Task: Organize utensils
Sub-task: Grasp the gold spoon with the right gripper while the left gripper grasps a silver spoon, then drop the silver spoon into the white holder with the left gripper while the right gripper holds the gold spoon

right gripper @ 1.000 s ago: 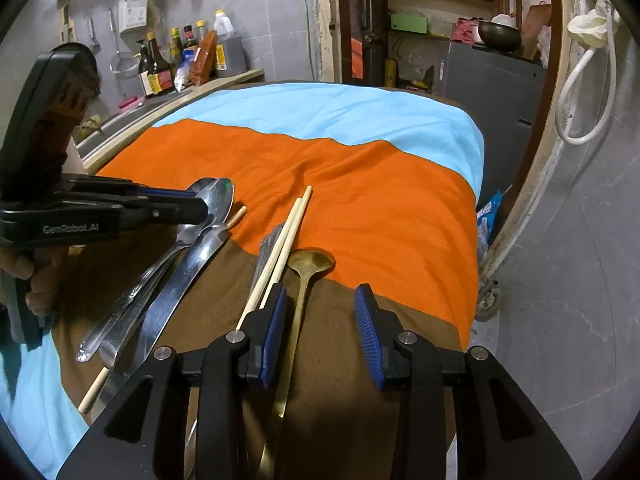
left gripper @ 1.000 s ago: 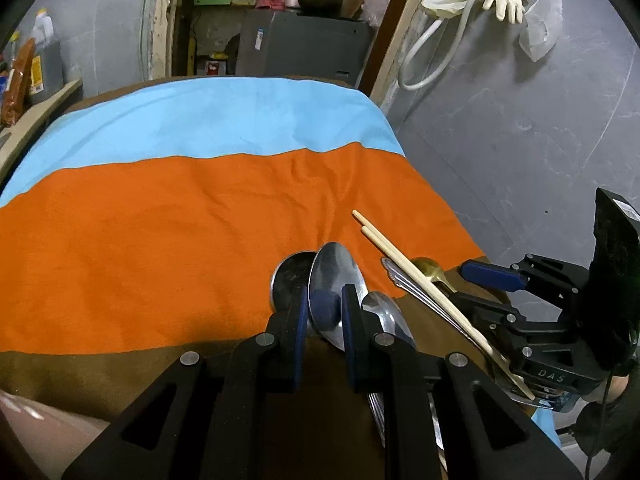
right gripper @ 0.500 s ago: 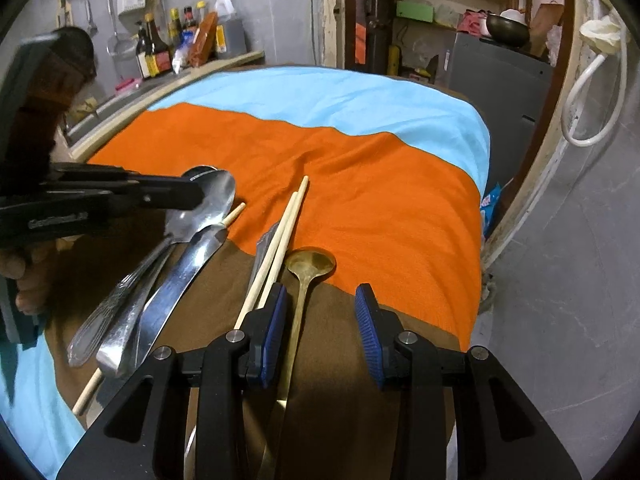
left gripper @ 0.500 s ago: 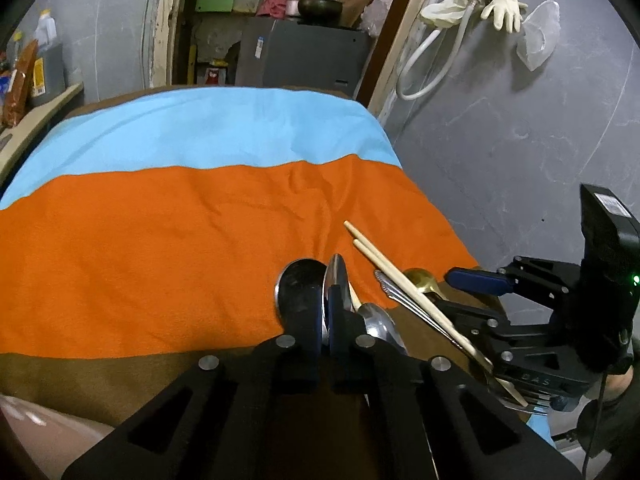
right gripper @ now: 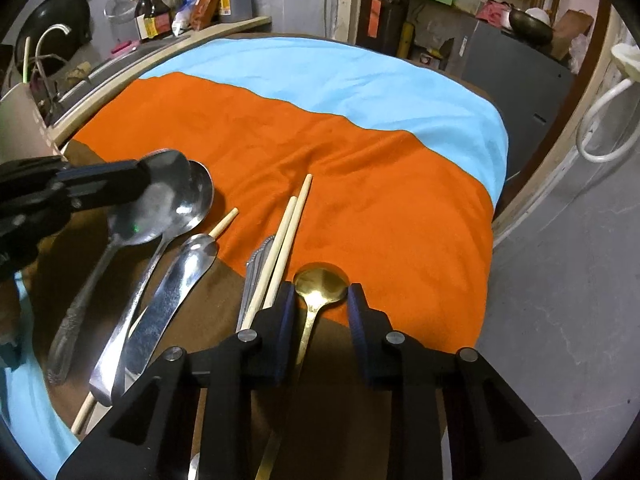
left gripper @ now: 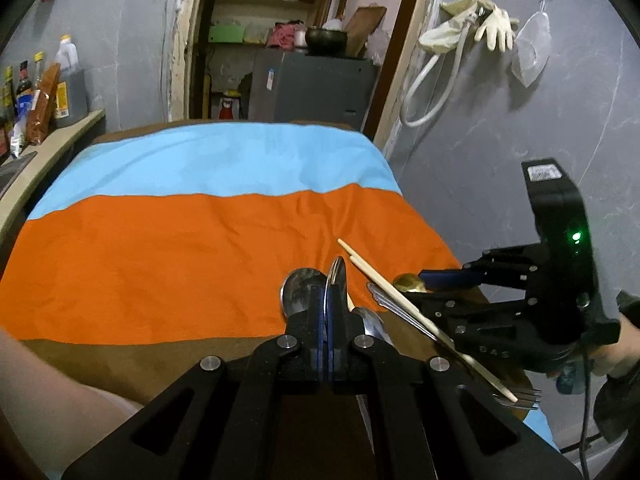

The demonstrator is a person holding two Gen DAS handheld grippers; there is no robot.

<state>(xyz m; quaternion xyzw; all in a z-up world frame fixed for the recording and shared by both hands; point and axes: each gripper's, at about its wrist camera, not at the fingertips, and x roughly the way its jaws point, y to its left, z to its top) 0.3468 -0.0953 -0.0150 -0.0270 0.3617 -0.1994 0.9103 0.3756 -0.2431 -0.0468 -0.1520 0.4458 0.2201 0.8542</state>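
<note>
1. Two grippers work over a striped cloth [right gripper: 360, 184].
2. Left gripper [left gripper: 329, 312] is clamped tight on the bowl of a steel spoon [right gripper: 160, 196], turned on edge between its pads.
3. Right gripper [right gripper: 320, 312] has just been closing; a gold spoon [right gripper: 320, 284] lies between its pads, untouched.
4. Chopsticks [right gripper: 286, 236] lie just left of it.
5. "DAS" reads faintly on the right gripper's body.

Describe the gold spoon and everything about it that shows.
The gold spoon looks like brass-toned metal, with a round shallow bowl and a thin straight handle. It lies flat, bowl up, on the striped cloth, the bowl at the orange-brown seam. The right gripper straddles its neck; its jaws have just been closing, but the pads are not pressing it yet. Pale chopsticks lie just left of it.
</note>
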